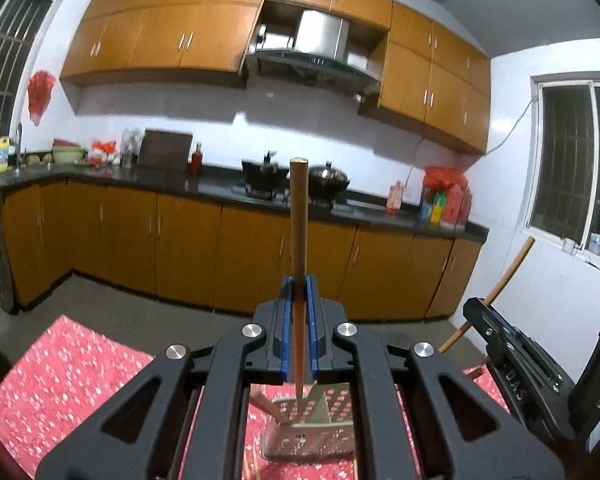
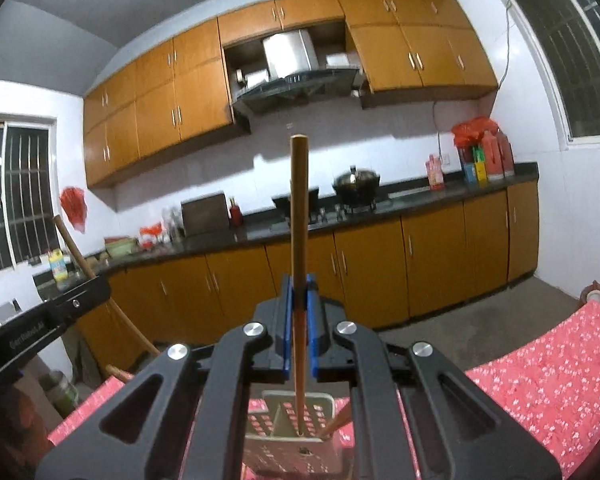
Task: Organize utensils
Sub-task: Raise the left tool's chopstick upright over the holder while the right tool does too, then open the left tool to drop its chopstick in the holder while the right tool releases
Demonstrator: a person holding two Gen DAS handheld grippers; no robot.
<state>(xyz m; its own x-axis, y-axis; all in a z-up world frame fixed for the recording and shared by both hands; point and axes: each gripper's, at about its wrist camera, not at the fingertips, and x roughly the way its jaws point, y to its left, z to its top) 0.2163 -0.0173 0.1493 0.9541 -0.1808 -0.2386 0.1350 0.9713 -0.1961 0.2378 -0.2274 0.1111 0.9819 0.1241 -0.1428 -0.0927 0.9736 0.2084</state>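
round wooden chopstick (image 1: 299, 216) above perforated metal holder (image 1: 312, 428).

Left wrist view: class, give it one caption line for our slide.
Left claw shut on an upright wooden chopstick above a perforated metal holder on the red floral tablecloth.

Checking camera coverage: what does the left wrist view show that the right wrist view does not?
Only the left wrist view shows the right gripper with its chopstick. Only the right wrist view shows the left gripper's body at its left edge and a green jar below it. Both show a chopstick clamped upright, the perforated metal holder, the red floral tablecloth and the orange cabinets.
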